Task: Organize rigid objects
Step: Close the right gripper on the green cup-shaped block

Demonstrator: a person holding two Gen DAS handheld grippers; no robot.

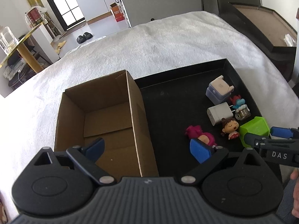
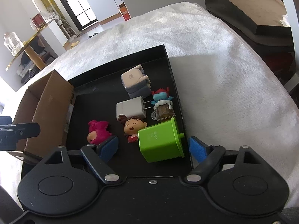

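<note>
On a white fleecy blanket (image 1: 168, 43), seen from the left wrist camera, a cardboard box (image 1: 104, 112) stands open beside a black tray (image 1: 168, 97), their sides touching. The left gripper (image 1: 149, 149) hangs above them with its jaws wide apart and nothing between them: one blue pad over the box floor, the other over the tray, just in front of the pink figurine (image 1: 200, 134). Farther along the tray lie a white charger (image 1: 220, 113), a stacked grey-and-white adapter (image 1: 218, 89), a sleeping-face doll (image 1: 230, 127), a blue figure with a beer mug (image 1: 241, 108) and a green cube (image 1: 255, 128). The right gripper (image 1: 265, 136) reaches in at the right edge, at the green cube.

From the right wrist camera, the right gripper (image 2: 153, 149) straddles the green cube (image 2: 160, 141), jaws spread; the cube lies tilted between the blue pads, closer to the right one, and neither pad presses on it. The left pad sits just beside the pink figurine (image 2: 99, 132). The doll (image 2: 132, 128) touches the cube's near corner. Part of the left gripper (image 2: 18, 132) shows at the left edge, by the cardboard box (image 2: 46, 102).
</note>
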